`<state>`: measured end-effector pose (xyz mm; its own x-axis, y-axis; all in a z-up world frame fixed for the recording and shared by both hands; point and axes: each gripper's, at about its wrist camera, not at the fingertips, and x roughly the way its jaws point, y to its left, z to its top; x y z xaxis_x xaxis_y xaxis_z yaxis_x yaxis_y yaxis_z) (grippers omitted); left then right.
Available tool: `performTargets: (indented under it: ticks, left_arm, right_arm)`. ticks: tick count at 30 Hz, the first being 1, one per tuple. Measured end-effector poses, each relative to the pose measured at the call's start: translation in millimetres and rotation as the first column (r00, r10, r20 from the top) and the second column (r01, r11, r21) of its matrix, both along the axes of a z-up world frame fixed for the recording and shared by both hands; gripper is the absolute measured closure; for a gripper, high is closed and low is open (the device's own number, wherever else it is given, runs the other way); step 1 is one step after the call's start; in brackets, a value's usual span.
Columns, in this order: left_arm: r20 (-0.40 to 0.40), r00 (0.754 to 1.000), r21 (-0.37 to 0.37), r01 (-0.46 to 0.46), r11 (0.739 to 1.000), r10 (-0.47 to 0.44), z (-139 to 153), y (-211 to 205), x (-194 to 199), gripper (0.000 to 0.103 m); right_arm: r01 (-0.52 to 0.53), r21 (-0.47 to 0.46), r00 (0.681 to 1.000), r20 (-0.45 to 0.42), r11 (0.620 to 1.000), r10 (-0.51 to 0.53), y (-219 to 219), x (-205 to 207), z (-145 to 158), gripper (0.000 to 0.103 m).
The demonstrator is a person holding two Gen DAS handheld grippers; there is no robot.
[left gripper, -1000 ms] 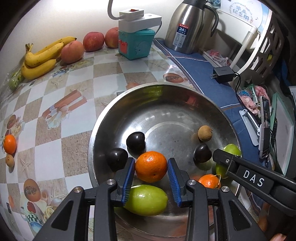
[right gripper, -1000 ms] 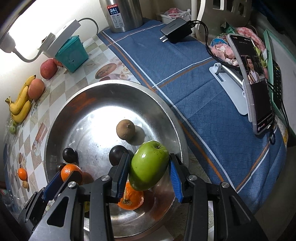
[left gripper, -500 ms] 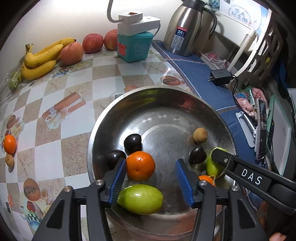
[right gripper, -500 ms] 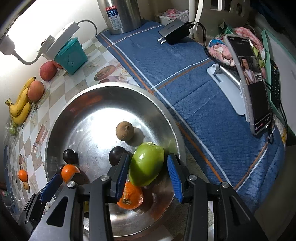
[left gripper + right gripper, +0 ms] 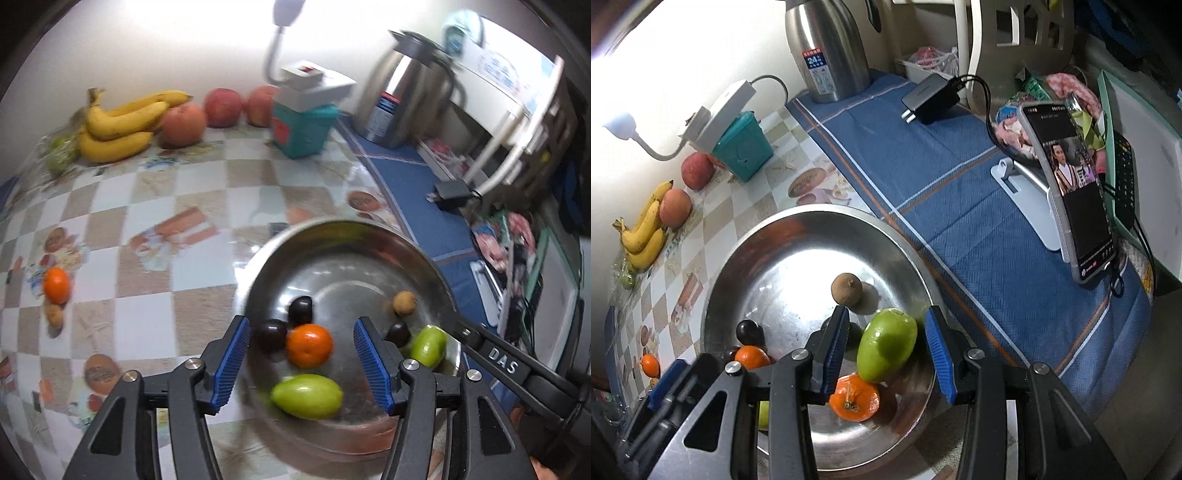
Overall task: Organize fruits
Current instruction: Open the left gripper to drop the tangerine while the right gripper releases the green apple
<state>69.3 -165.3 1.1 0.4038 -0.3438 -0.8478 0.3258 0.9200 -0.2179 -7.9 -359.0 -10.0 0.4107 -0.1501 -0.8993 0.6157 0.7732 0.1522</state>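
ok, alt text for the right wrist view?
Open right gripper straddles a green fruit resting in a steel bowl with an orange and dark plums. Phone on stand sits right on blue cloth.

A silver steel bowl (image 5: 738, 266) is holding a green mango (image 5: 886, 345), an orange tangerine (image 5: 854, 397) and dark plums (image 5: 300, 311). The counter (image 5: 147, 206) is showing beige-and-white checks, a blue striped cloth (image 5: 945, 177) lying beside yellow-banana (image 5: 122, 125) territory.

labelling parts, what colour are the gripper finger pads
Blue, ribbed pads on black arms, clearest in the right wrist view.
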Motion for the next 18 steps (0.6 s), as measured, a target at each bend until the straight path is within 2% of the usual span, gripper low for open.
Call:
performTargets:
  ticks: [6,9,18]
  left_arm:
    - [-0.029,0.991,0.078,-0.125,0.989,0.128,1,36,7,0.038]
    - [-0.042,0.986,0.094,-0.16,0.983,0.164,1,50,7,0.038]
    - [-0.134,0.971,0.054,-0.194,0.979,0.2,-3,72,1,0.034]
  right_arm:
    - [-0.02,-0.012,1.0,0.004,1.0,0.02,7,2,3,0.059]
    - [-0.036,-0.015,0.999,0.002,0.999,0.036,13,3,4,0.059]
    - [-0.097,-0.018,0.995,-0.013,0.995,0.097,34,6,8,0.059]
